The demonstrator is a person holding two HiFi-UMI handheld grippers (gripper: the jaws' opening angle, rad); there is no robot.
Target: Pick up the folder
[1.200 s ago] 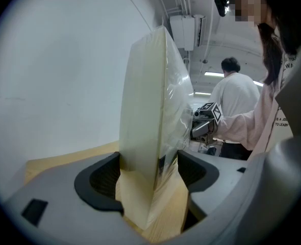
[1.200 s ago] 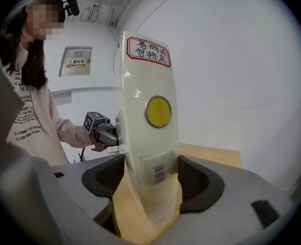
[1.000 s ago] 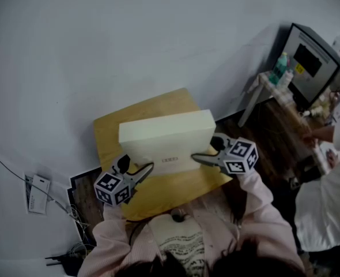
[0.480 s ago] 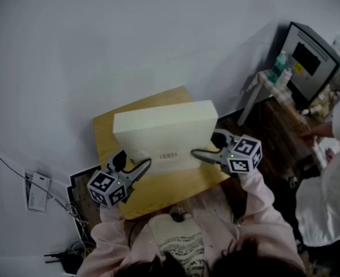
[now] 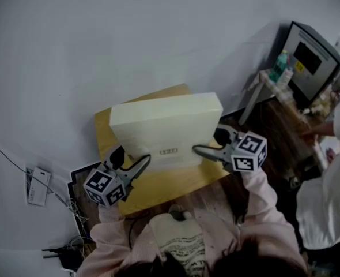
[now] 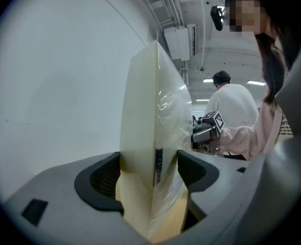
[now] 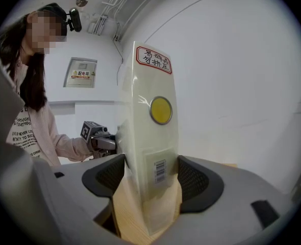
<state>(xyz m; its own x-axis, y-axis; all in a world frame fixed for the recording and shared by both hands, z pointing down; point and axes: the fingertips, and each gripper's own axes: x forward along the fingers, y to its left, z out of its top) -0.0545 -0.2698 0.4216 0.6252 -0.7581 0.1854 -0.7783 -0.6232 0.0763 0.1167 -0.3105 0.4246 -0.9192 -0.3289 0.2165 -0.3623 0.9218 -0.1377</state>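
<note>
A: Where's the folder (image 5: 167,126) relative to the tongs?

B: Caught between them, one pair at each end. The left tongs (image 5: 134,157) hold its left end and the right tongs (image 5: 207,142) its right end, both low on it.

A: Are they really gripping it?

B: Yes. In each gripper view the two dark pads press on opposite broad faces, with the jaws spread wide around its thickness. Both pairs are clamped on it.

A: And where is it in the scene?

B: Over the wooden tabletop (image 5: 158,183), close to the white wall (image 5: 129,45). I can't tell if its underside is clear of the wood.

A: Which way does it point?

B: Its length runs left to right across the head view, from one pair of tongs to the other, with the right end slightly nearer the wall. It stands upright on edge, tall and thin between the jaws, with one broad face towards the person and the other towards the wall.

A: Which end is the spine?

B: The one facing the right tongs. It has a red-bordered label (image 7: 153,59) at the top, a yellow disc (image 7: 160,110) below it and a barcode (image 7: 159,171) near the pads.
</note>
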